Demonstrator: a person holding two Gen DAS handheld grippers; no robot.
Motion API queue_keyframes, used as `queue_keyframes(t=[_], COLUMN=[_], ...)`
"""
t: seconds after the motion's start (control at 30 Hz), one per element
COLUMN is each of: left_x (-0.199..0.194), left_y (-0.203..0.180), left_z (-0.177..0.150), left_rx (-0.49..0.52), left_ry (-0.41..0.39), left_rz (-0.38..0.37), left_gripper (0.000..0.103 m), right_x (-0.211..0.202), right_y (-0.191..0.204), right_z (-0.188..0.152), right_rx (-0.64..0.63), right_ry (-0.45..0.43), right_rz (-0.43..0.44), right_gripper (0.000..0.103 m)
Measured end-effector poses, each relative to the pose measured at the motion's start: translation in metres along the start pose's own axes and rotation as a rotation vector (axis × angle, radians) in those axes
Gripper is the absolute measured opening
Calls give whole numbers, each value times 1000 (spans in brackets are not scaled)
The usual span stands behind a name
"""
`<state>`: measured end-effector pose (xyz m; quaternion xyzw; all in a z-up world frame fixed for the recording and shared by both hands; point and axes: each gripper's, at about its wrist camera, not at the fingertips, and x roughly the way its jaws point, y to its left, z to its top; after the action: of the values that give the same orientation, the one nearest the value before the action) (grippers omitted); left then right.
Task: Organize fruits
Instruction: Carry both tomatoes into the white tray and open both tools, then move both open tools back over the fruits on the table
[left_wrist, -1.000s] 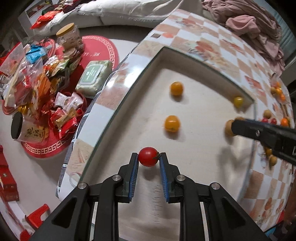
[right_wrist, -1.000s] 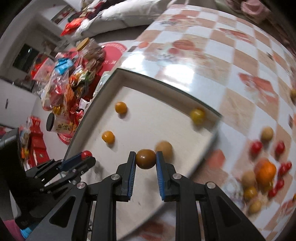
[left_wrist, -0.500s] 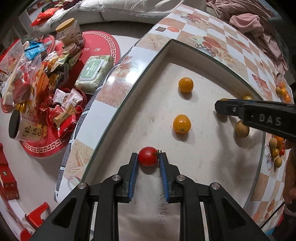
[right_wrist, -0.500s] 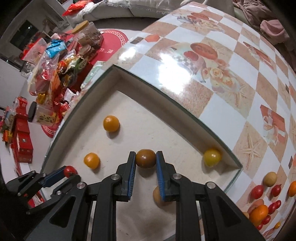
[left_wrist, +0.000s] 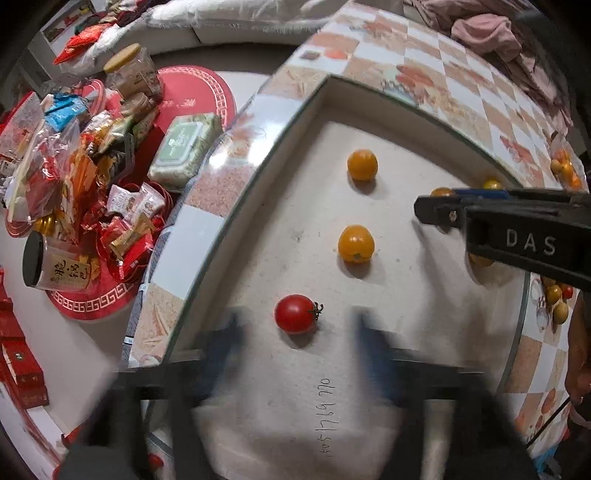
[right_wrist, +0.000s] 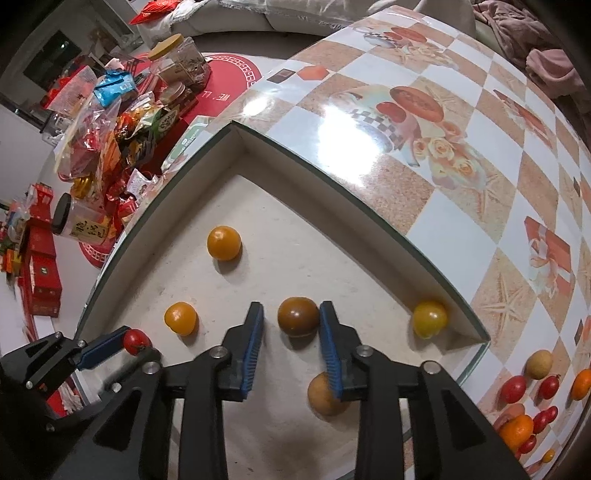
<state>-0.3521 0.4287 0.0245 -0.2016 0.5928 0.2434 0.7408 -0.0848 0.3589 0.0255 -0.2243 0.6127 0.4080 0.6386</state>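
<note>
A shallow white tray (left_wrist: 332, 99) (right_wrist: 243, 147) holds the sorted fruit. My left gripper (left_wrist: 295, 325) is open, its blurred fingers wide on either side of a red cherry tomato (left_wrist: 296, 314) that rests on the tray floor. My right gripper (right_wrist: 291, 325) is open with a brown tomato (right_wrist: 298, 316) lying between its blue pads (right_wrist: 255, 332), touching neither. Two orange fruits (left_wrist: 356, 243) (left_wrist: 362, 164) lie in a column beyond the red tomato. A yellow tomato (right_wrist: 429, 318) sits in the tray's right corner, a tan fruit (right_wrist: 323, 395) under my right finger.
Loose red tomatoes and orange fruits (right_wrist: 532, 398) lie on the checkered tablecloth (right_wrist: 461, 129) right of the tray. On the floor to the left are snack packets (left_wrist: 66, 177), jars (left_wrist: 133, 74) and a wipes pack (left_wrist: 184, 147) on red mats.
Both grippers have opened: the left let go of the red tomato, the right let go of the brown tomato. Both fruits now rest on the tray floor.
</note>
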Motion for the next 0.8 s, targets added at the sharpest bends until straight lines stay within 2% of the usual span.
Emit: queue_keyframes(t=[0.07,0.13,0.2,0.3,0.43,0.6,0.8], left_x=[-7,-6,-6,-7,-11,-17,-25], left_y=[-2,-4,-4,-4,-7,-18,-52], left_z=[-2,-2,-3,-6,-12,-16,-15], left_rx=[17,27,24,12,15,46,136], left_ry=[-34,-16,-2,8,18,28,17], left_rz=[5,-1,-7,-4,-1,0,-16], left_gripper=[80,80,80,80,80,80,80], right_x=[-1,-3,-5,-11,-22,-42,-71], right_y=[-1,-2,-4,-7,-12,-23,-45], right_z=[-1,-2,-3,-4,-6,-12,-32], right_rx=[4,10,19,44,91,159,227], right_ry=[-3,-9,-14,-31,-63,-115,-171], right_rz=[6,9,16,37,78,121,119], right_gripper=[44,53,68,80,84,99,101])
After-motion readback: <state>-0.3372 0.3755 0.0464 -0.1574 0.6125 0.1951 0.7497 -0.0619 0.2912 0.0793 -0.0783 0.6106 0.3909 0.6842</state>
